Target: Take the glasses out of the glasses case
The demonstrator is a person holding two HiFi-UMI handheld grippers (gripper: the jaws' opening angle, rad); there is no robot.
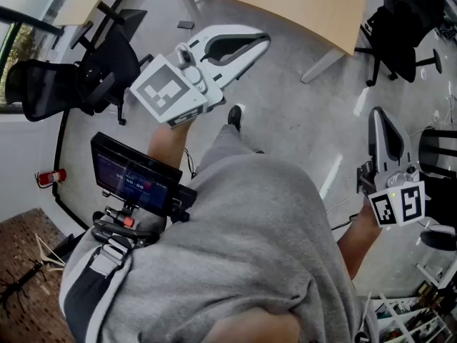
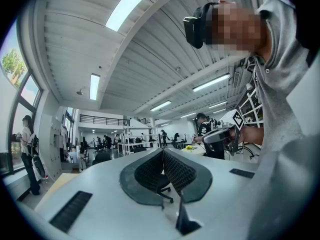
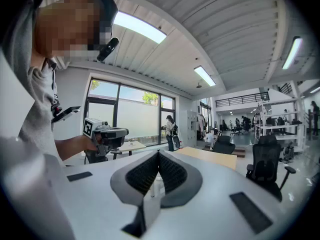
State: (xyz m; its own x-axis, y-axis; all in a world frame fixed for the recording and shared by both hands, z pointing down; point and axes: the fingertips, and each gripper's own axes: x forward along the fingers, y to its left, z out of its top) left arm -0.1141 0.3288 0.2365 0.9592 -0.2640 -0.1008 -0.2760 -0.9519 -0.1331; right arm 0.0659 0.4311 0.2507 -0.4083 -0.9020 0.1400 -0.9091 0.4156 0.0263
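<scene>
Roughly level, both hand-held grippers (image 1: 264,41) (image 1: 377,113) closed

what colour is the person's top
A grey sweatshirt, clearest in the head view.

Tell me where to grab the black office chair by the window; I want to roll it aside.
Grip the top edge of the backrest of the black office chair, coming from its back, at the head view's far left: that rim looks thin enough for jaws, while seat and armrests crowd the other side. The left gripper is nearer, but shut; open it first.
</scene>
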